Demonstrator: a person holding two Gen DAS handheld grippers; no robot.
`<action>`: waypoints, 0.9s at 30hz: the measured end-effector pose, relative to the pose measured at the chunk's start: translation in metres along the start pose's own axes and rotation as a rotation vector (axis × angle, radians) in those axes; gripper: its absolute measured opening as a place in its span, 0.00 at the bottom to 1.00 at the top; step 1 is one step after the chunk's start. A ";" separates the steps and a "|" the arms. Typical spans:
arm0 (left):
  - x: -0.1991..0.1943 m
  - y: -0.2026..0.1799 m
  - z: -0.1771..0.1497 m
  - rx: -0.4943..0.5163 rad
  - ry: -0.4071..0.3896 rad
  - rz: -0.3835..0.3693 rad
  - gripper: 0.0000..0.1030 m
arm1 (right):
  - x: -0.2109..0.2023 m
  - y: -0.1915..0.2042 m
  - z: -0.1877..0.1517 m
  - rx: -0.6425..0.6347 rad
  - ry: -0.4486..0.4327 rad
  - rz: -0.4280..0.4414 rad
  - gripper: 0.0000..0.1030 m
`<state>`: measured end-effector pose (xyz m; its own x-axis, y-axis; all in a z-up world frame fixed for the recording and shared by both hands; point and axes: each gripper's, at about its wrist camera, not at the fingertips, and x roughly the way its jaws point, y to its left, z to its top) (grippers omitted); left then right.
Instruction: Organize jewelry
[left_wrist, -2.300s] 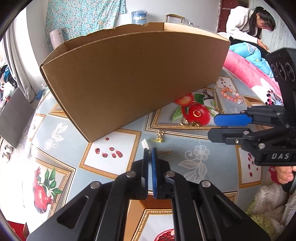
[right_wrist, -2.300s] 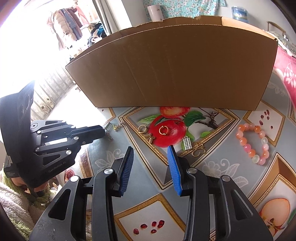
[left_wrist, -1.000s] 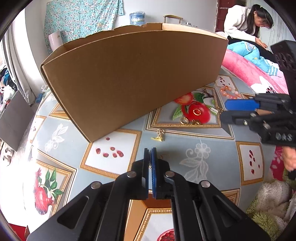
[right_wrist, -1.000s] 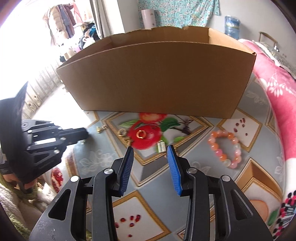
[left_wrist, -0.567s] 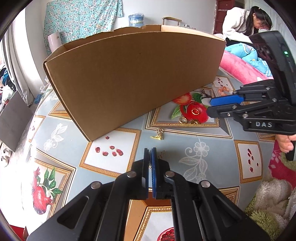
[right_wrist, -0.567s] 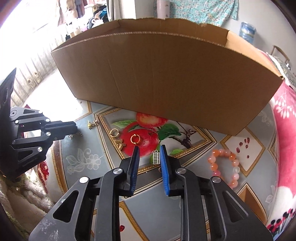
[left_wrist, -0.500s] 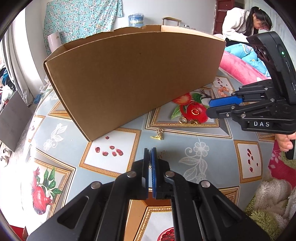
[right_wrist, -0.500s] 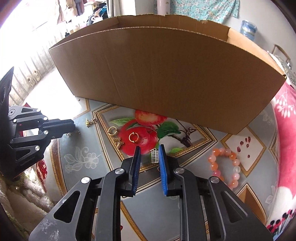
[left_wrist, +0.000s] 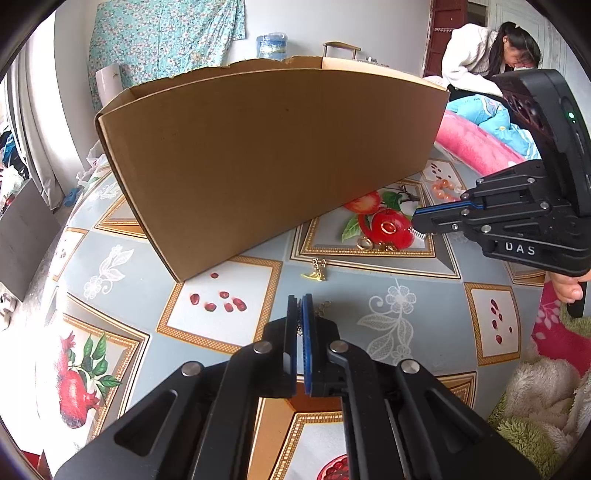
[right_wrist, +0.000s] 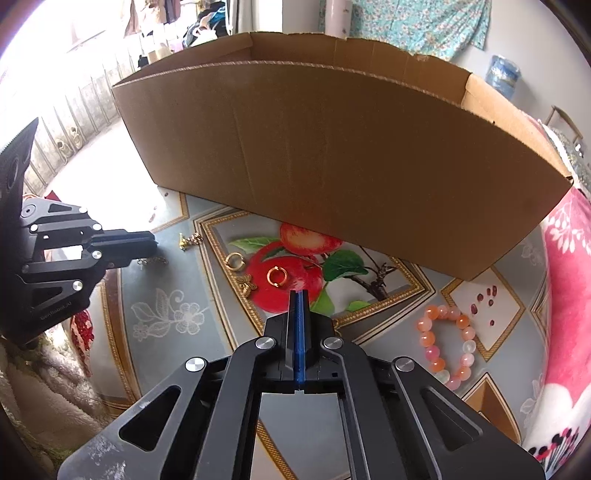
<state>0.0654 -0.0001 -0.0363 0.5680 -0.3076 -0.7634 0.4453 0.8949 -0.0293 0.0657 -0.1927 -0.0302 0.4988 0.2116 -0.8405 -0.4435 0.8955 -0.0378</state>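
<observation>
- Right tongs: pads together, pinching a small silver charm just above the table.
- Left tongs: pads together on a fine chain.
- Cardboard box: directly beyond both, long wall crosswise; right tongs judged nearer.

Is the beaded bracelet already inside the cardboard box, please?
No, the beaded bracelet lies on the patterned cloth outside the cardboard box.
</observation>
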 end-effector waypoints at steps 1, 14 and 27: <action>0.000 0.001 0.000 -0.006 -0.004 -0.005 0.02 | -0.001 0.002 0.001 -0.002 -0.007 -0.002 0.00; -0.007 0.003 0.000 -0.014 -0.010 0.003 0.02 | -0.009 0.012 -0.004 -0.013 -0.016 -0.022 0.33; -0.003 0.008 -0.001 -0.037 -0.005 -0.011 0.02 | 0.016 0.002 0.019 -0.071 0.163 0.048 0.07</action>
<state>0.0665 0.0083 -0.0348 0.5665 -0.3190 -0.7598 0.4255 0.9029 -0.0618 0.0868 -0.1800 -0.0339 0.3511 0.1823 -0.9184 -0.5180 0.8549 -0.0284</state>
